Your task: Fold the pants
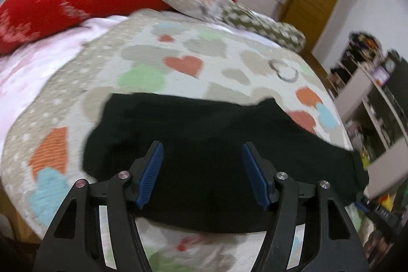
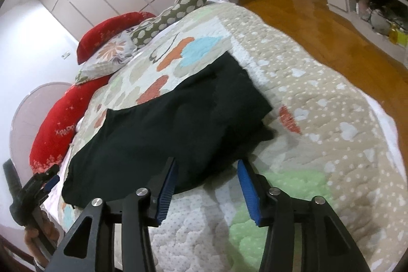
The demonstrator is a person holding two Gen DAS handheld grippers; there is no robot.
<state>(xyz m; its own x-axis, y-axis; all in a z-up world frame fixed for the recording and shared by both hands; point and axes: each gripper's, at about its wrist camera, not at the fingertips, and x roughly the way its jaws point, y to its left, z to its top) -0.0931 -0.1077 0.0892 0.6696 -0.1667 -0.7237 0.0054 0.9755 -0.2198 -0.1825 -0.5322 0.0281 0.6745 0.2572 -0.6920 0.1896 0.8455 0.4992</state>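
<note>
Black fabric pants (image 1: 209, 149) lie spread flat across the quilted bedspread with coloured heart patches (image 1: 178, 63), stretched sideways over the near part of the bed and reaching toward its right edge in the left wrist view.

The left gripper (image 1: 202, 170) hovers right over the middle of the pants, its jaws spread wide, blue ribbed pads (image 1: 150, 175) facing each other with only dark cloth showing between them. Nothing is pinched; whether the tips actually touch the fabric I cannot tell, the frame is blurred.

Over to the right wrist view: the right gripper (image 2: 206, 189) sits at the near edge of the pants (image 2: 163, 129), jaws also wide apart. The left pad (image 2: 167, 195) overlaps the black hem, the right pad is over bare bedspread (image 2: 318, 119). No cloth is held here either.

At the far left of this view the left gripper (image 2: 48, 179) shows up small, beside the pants' far end.

Behind, red pillows (image 2: 53, 129) and a floral cushion (image 2: 109, 55) line the head of the bed, with a green spotted bolster (image 2: 173, 14) beside them.
</note>
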